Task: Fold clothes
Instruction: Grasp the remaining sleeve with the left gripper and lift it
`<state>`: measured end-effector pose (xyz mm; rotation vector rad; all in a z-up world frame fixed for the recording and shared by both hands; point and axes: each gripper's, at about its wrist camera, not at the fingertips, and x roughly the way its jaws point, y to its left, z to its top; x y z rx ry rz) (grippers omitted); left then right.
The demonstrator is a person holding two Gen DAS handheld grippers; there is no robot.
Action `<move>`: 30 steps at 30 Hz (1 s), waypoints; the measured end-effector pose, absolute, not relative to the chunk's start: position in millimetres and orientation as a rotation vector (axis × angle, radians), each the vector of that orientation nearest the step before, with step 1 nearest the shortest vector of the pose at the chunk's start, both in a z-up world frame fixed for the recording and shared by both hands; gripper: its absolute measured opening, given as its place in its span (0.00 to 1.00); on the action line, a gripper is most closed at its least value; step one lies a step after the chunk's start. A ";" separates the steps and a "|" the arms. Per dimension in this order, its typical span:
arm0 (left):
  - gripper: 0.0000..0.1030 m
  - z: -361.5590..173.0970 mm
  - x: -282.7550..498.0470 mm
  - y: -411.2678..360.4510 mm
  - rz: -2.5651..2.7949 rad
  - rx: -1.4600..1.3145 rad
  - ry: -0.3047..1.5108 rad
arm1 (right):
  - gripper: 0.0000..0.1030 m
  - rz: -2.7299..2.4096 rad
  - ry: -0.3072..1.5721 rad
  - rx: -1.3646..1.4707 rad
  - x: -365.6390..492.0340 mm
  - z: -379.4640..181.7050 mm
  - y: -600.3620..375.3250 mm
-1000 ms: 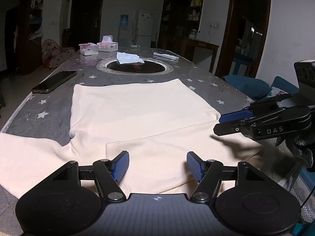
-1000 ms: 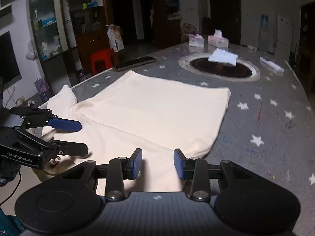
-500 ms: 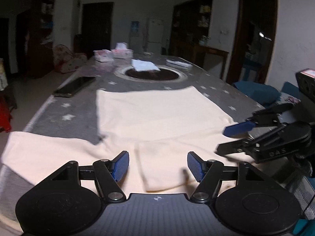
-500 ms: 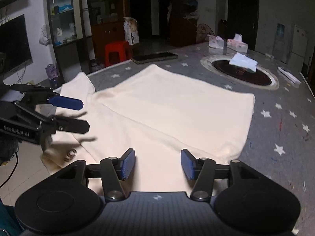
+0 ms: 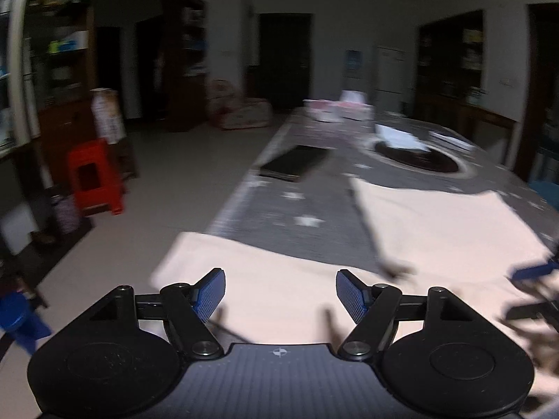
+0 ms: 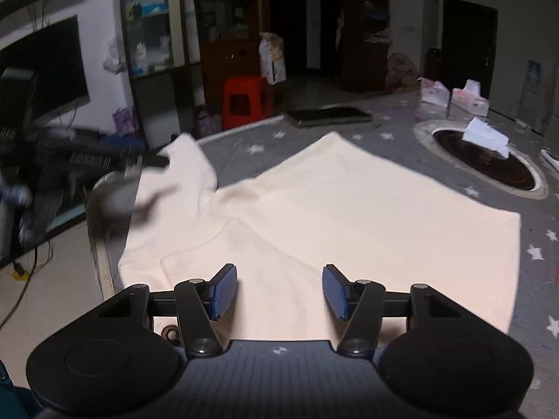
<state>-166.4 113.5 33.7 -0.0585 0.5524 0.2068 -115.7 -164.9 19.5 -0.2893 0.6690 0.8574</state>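
Our left gripper [image 5: 279, 295] has swung left since a second ago and now sits over the garment's left sleeve, its jaws opening with nothing between them. Our right gripper [image 6: 279, 291] has moved along the near edge and stands open, empty, above the folded near part. The cream garment [image 6: 349, 216] lies flat on the star-patterned worktop [image 6: 538, 244], left sleeve spread toward the worktop's edge, a phone [image 6: 328, 116] beyond it.

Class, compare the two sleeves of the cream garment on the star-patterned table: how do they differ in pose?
The nearer sleeve is folded inward, lying flat on the cream garment's body. The farther sleeve is spread outward, reaching the edge of the star-patterned table, and is rumpled. Both are the same cream cloth.
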 end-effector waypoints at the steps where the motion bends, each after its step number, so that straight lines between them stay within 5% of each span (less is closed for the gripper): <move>1: 0.71 32.2 -163.0 122.6 0.241 -0.069 0.556 | 0.53 0.856 0.670 -0.293 -116.4 18.3 -163.8; 18: 0.69 -0.4 -146.4 214.9 0.345 -0.537 0.626 | 0.54 0.839 0.622 -0.252 -124.7 38.3 -176.3; 21: 0.54 -1.6 -150.1 218.9 0.342 -0.572 0.600 | 0.57 0.829 0.614 -0.245 -125.8 39.4 -178.7; 25: 0.19 3.6 -155.1 218.0 0.371 -0.576 0.553 | 0.58 0.813 0.608 -0.235 -126.0 40.9 -183.6; 30: 0.07 21.2 -161.5 206.7 0.338 -0.559 0.478 | 0.58 0.793 0.603 -0.225 -126.8 42.2 -191.6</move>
